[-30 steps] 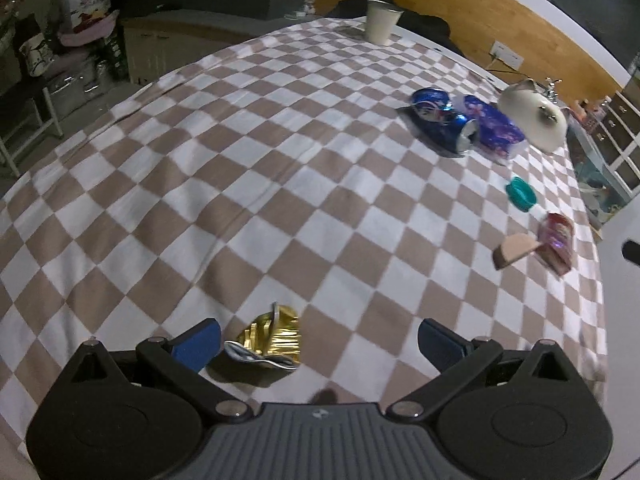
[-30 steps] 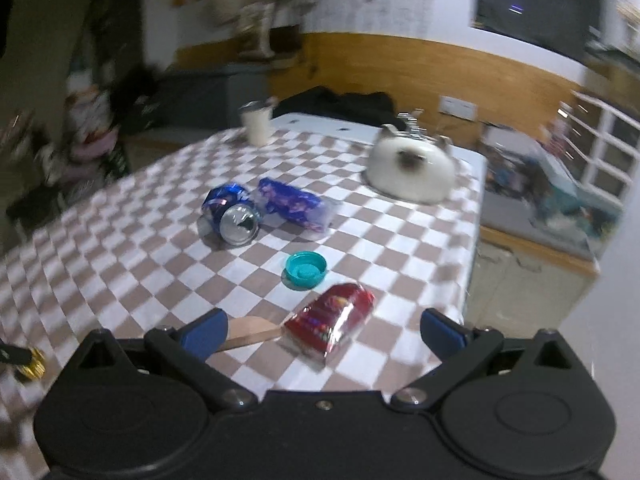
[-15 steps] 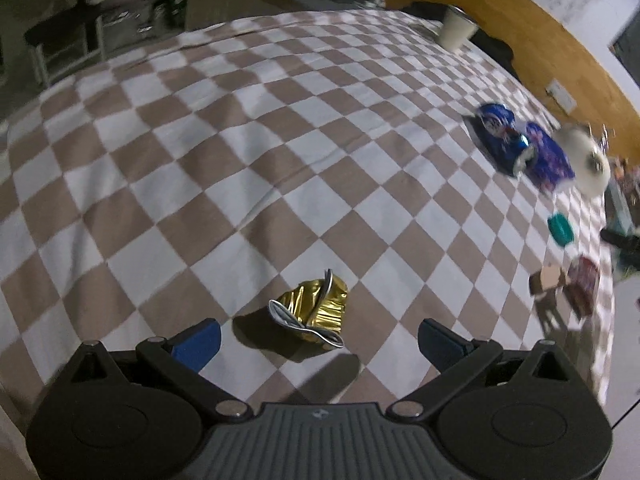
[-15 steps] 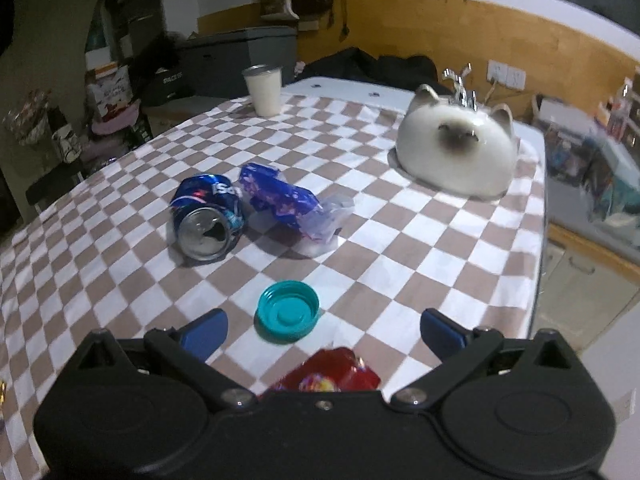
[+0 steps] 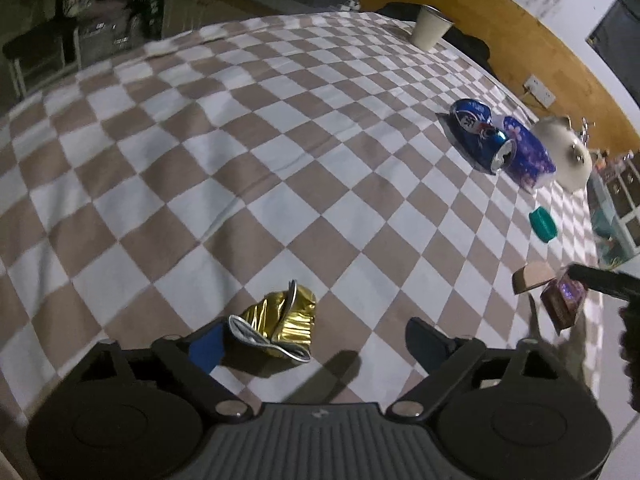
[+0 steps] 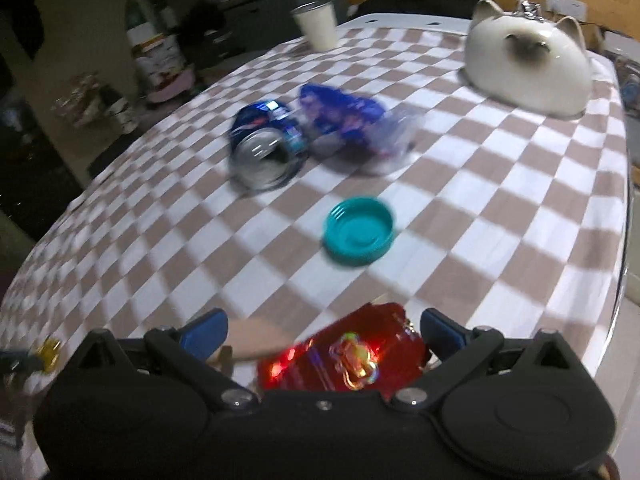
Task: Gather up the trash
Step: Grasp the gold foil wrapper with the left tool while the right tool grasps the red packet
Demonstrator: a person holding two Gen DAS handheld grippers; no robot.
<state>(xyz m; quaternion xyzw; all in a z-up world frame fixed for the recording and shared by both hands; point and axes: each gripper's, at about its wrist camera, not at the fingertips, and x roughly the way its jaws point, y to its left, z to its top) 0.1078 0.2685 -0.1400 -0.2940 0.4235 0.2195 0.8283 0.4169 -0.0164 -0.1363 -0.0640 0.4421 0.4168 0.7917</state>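
A crumpled gold wrapper [image 5: 280, 326] lies on the checkered tablecloth [image 5: 248, 152] between the jaws of my open left gripper [image 5: 316, 346], close to the left finger. A shiny red wrapper [image 6: 348, 360] lies between the jaws of my open right gripper [image 6: 322, 330], with a tan wooden piece [image 6: 256, 338] beside it. Further off lie a teal cap [image 6: 359, 231], a crushed blue can [image 6: 266, 144] and a blue-purple wrapper [image 6: 352, 120]. The right gripper's tip shows in the left wrist view [image 5: 604, 280] above the red wrapper [image 5: 562, 304].
A white cat-shaped ceramic [image 6: 528, 64] sits at the far right of the table, and a white paper cup [image 6: 318, 24] at the far edge. The table edge [image 6: 624, 220] runs close on the right. Clutter and furniture stand beyond the left side.
My right gripper has moved forward and down over the red wrapper, which now lies between its fingers. My left gripper has closed in on the gold wrapper.
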